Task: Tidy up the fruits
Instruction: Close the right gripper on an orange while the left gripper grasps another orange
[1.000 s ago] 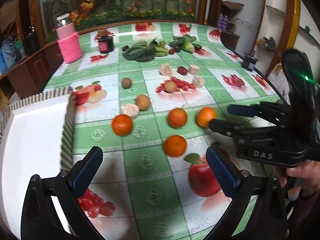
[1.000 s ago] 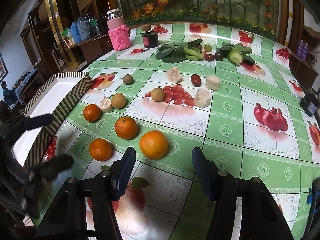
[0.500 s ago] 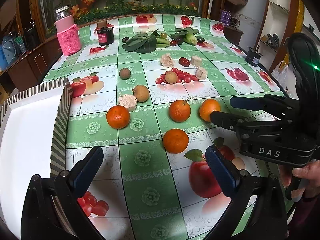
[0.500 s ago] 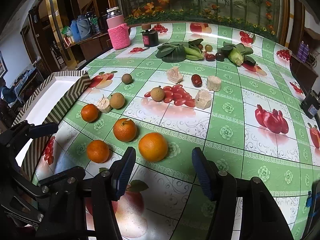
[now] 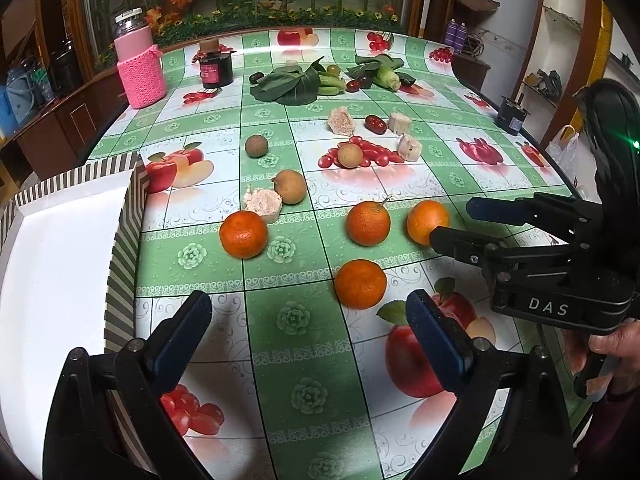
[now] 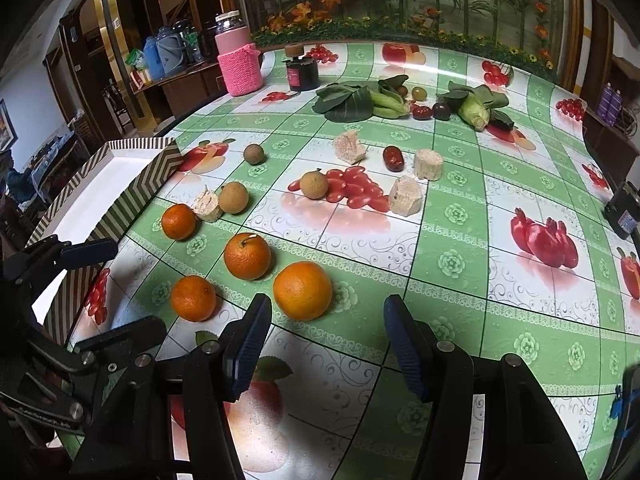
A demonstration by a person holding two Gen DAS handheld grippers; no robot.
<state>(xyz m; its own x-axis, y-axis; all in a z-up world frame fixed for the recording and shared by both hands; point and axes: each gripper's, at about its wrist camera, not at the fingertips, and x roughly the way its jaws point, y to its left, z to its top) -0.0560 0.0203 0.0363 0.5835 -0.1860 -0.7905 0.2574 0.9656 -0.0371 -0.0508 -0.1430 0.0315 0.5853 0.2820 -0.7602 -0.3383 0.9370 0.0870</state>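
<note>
Tablecloth (image 5: 304, 320) — glossy, smooth plastic sheen; oranges (image 6: 302, 290) — dimpled matt peel; bottle sleeve (image 5: 141, 76) — pink knitted cloth.

Both tools: chunky black plastic, dark blue finger pads

Right tool (image 5: 452, 224) has white "DAS" lettering, silver screws, a green LED; bare hand (image 5: 608, 344) grips it. Left tool (image 5: 308, 332) looks identical.

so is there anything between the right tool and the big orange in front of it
Nothing: in the right wrist view only bare tablecloth separates the open right tool from the big orange, which sits just past the left fingertip.
</note>
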